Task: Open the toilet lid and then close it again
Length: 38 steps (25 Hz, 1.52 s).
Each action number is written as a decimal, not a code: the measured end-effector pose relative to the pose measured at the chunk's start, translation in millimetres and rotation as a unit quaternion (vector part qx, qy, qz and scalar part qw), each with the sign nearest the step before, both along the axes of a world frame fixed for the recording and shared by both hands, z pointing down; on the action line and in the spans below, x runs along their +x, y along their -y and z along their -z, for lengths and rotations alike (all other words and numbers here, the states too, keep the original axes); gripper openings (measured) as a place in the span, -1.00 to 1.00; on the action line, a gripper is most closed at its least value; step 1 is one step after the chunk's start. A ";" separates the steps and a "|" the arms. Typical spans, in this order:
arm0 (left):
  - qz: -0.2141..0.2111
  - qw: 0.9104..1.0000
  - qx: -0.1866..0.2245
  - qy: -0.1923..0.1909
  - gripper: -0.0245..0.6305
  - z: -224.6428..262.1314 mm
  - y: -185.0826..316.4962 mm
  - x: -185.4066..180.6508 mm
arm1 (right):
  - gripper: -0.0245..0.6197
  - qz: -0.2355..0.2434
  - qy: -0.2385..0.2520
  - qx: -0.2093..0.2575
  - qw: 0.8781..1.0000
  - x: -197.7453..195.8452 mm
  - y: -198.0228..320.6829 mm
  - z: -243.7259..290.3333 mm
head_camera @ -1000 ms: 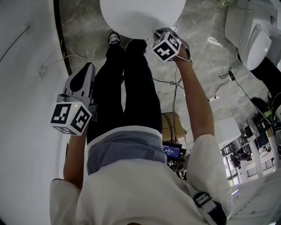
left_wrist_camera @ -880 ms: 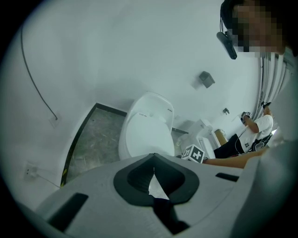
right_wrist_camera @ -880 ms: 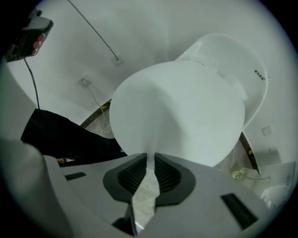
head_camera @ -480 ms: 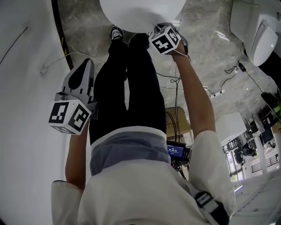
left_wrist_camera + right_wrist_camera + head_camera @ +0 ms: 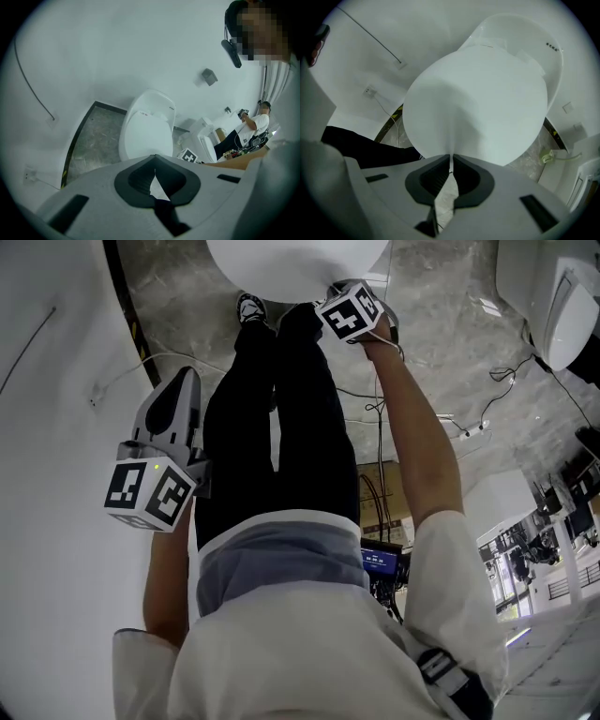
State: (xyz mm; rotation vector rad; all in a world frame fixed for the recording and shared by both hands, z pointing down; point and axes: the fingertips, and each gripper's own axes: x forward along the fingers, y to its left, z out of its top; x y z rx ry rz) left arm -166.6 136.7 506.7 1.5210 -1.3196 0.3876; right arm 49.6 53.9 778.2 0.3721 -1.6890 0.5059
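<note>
right hand-held gripper (image 5: 450,157) just closing to a sliver, empty, at closed toilet lid (image 5: 478,103); left hand-held gripper (image 5: 155,157) pinched, empty; small print (image 5: 552,46) unreadable.

Head camera: above the person (image 5: 281,615), facing steeply down to the floor (image 5: 450,352). Camera on right tool (image 5: 451,161): looks along its jaws, toilet lid (image 5: 473,103) close ahead, filling most of frame. Camera on left tool (image 5: 154,164): same lid ahead, much farther off.

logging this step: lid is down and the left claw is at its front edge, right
Not the left: the right claw, its jaws just closed further with nothing between them, is at the lowered toilet lid's front edge, per the right gripper view.
</note>
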 end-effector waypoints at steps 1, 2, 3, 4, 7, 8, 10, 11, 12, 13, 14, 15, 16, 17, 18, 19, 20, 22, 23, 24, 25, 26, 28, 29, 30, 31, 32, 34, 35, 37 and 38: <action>-0.002 1.000 0.000 0.000 -0.91 0.3 1.8 0.4 | -0.84 -0.003 0.000 0.003 1.000 -0.1 0.6 0.0; -0.004 1.000 0.002 0.000 -0.91 1.1 4.5 1.4 | -0.84 -0.006 -0.001 0.006 1.000 0.3 1.7 0.1; -0.006 1.000 0.003 0.000 -0.91 2.6 7.4 2.8 | -0.84 -0.009 -0.004 0.006 1.000 1.1 2.6 0.1; -0.009 1.000 0.005 0.000 -0.91 4.5 10.2 4.4 | -0.84 -0.015 -0.008 0.005 1.000 2.1 3.1 0.4; -0.019 1.000 0.010 -0.002 -0.91 8.2 15.7 5.7 | -0.87 -0.057 -0.004 -0.001 0.998 4.3 2.9 5.2; -0.022 1.000 0.013 -0.002 -0.91 10.3 16.5 4.3 | -0.88 -0.076 0.004 -0.001 0.997 4.0 1.3 9.2; -0.028 0.999 0.023 0.002 -0.91 18.4 19.8 0.1 | -0.89 -0.113 0.026 -0.003 0.993 3.7 -3.5 20.0; -0.033 0.999 0.030 0.008 -0.91 23.9 23.3 -1.9 | -0.89 -0.129 0.034 -0.003 0.991 4.6 -5.1 26.3; -0.040 0.998 0.038 0.018 -0.91 29.6 27.6 -3.8 | -0.89 -0.142 0.040 -0.002 0.989 5.6 -5.9 33.2; -0.048 0.997 0.046 0.028 -0.91 35.2 32.2 -5.5 | -0.89 -0.155 0.047 -0.003 0.987 6.1 -6.2 40.8; -0.053 0.997 0.054 0.035 -0.91 40.3 37.0 -6.5 | -0.89 -0.171 0.055 -0.003 0.984 6.5 -5.6 49.2; -0.055 0.996 0.062 0.037 -0.91 45.2 41.8 -6.9 | -0.89 -0.189 0.063 -0.001 0.980 7.6 -3.4 58.3; -0.055 0.995 0.069 0.037 -0.91 50.2 46.3 -6.8 | -0.89 -0.208 0.072 0.003 0.975 9.1 -0.2 68.2; -0.057 0.995 0.075 0.039 -0.91 55.8 49.3 -6.9 | -0.89 -0.225 0.081 0.008 0.971 9.4 2.0 78.5; -0.061 0.994 0.080 0.044 -0.91 62.4 50.2 -7.2 | -0.89 -0.237 0.092 0.013 0.967 7.5 2.2 89.3; -0.065 0.993 0.084 0.049 -0.91 69.5 50.0 -7.1 | -0.89 -0.246 0.105 0.017 0.963 4.3 1.2 100.8; -0.067 0.992 0.089 0.050 -0.91 76.4 50.3 -5.8 | -0.89 -0.251 0.118 0.023 0.960 1.4 1.1 113.4; -0.065 0.992 0.101 0.043 -0.91 89.0 52.7 -0.8 | -0.90 -0.250 0.145 0.038 0.957 -2.8 5.9 140.6; -0.062 0.992 0.106 0.038 -0.91 95.1 53.5 1.4 | -0.90 -0.246 0.157 0.046 0.955 -4.9 8.6 154.8; -0.061 0.992 0.110 0.034 -0.91 101.3 54.1 3.1 | -0.90 -0.243 0.167 0.055 0.954 -7.1 11.0 169.4; -0.060 0.991 0.114 0.032 -0.91 107.8 54.7 4.5 | -0.90 -0.242 0.177 0.064 0.952 -8.9 13.3 184.3; -0.060 0.991 0.118 0.031 -0.91 114.4 55.4 5.6 | -0.90 -0.242 0.185 0.074 0.950 -10.4 15.3 199.0; -0.062 0.989 0.130 0.032 -0.91 127.4 57.2 7.3 | -0.90 -0.245 0.201 0.089 0.944 -12.5 18.0 226.3; -0.063 0.988 0.136 0.032 -0.91 133.6 58.2 8.6 | -0.90 -0.247 0.210 0.094 0.941 -13.1 18.9 238.8; -0.063 0.987 0.143 0.030 -0.91 139.8 59.6 10.5 | -0.90 -0.248 0.219 0.097 0.939 -12.6 20.3 251.3; -0.063 0.986 0.151 0.026 -0.91 146.1 61.6 12.7 | -0.90 -0.248 0.227 0.101 0.936 -11.4 22.8 263.9; -0.063 0.985 0.158 0.021 -0.91 152.7 63.7 14.1 | -0.90 -0.247 0.233 0.107 0.934 -10.3 26.1 276.9; -0.064 0.983 0.169 0.015 -0.91 166.6 65.1 13.4 | -0.90 -0.243 0.242 0.124 0.931 -10.6 30.9 303.0; -0.066 0.982 0.175 0.014 -0.91 173.3 64.4 12.2 | -0.90 -0.243 0.247 0.132 0.929 -10.9 31.5 315.6; -0.068 0.980 0.184 0.014 -0.91 185.7 62.7 10.6 | -0.90 -0.243 0.258 0.140 0.925 -11.0 30.9 338.8; -0.067 0.980 0.189 0.014 -0.91 191.3 62.3 10.6 | -0.90 -0.242 0.263 0.142 0.923 -10.8 30.1 349.7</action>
